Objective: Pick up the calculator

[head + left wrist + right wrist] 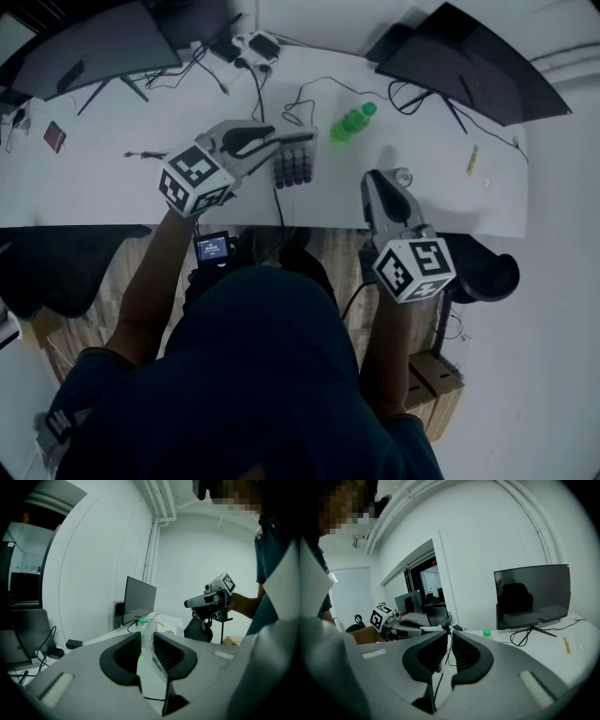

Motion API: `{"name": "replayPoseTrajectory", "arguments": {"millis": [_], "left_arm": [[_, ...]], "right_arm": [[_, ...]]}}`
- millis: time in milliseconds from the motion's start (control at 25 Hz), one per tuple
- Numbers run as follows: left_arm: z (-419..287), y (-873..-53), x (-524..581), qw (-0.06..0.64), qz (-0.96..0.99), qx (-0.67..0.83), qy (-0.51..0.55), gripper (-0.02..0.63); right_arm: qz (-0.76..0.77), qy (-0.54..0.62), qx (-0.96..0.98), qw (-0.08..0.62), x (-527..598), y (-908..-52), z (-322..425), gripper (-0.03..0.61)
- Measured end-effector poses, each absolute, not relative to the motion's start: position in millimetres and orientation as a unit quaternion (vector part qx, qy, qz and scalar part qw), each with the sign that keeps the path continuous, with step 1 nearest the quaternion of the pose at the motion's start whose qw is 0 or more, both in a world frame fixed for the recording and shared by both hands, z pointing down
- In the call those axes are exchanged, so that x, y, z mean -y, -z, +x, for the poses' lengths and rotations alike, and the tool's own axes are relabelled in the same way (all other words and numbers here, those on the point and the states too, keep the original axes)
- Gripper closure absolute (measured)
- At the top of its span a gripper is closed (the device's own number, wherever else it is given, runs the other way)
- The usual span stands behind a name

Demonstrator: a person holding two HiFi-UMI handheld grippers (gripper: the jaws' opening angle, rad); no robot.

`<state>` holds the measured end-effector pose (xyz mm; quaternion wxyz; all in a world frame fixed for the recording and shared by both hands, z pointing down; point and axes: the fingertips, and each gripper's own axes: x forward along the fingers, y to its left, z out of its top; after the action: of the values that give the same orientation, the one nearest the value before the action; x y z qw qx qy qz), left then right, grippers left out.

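We place the calculator (292, 167) at frame centre, hanging over the surface (103, 192), its top edge clenched in the left gripper (302, 138). The right gripper (375, 178), lower right, is closed on nothing. We judge the hold thin, so a swing could slip it free.

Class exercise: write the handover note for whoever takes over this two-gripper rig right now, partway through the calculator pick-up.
Left gripper: shut on the calculator, gripped by one edge.
Right gripper: shut, empty, over the near side of the white table.
Green bottle: lying on the table beyond, untouched.
Done: calculator grasped; it seems clear of the table, though that is hard to confirm.
Left: keep the grip and hold it steady.
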<state>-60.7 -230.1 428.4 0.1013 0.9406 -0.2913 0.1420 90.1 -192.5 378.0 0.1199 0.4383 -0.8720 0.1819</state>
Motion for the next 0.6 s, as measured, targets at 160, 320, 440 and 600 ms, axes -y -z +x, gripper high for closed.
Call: {"name": "replayPoseTrajectory", "arguments": {"millis": [160,320,440,600], "left_arm": [[-66.8,-418.7,219.1,0.092,0.942,0.293,-0.138,0.534],[-69.1,-408.4,210.4,0.082,0.942,0.295,-0.135,0.534],[-68.5,-401.2,203.2,0.073,0.944,0.293,-0.134,0.534],[-68.1,-391.1,195.0,0.063,0.946,0.292,-0.130,0.534]], "right_arm": [[0.441,-0.180,0.872,0.117,183.5,-377.1,88.5,0.563],[0.444,-0.179,0.871,0.114,174.6,-376.2,91.7,0.563],[0.447,-0.179,0.869,0.112,167.6,-376.0,95.4,0.563],[0.453,-0.181,0.866,0.110,159.0,-376.8,100.4,0.563]]}}
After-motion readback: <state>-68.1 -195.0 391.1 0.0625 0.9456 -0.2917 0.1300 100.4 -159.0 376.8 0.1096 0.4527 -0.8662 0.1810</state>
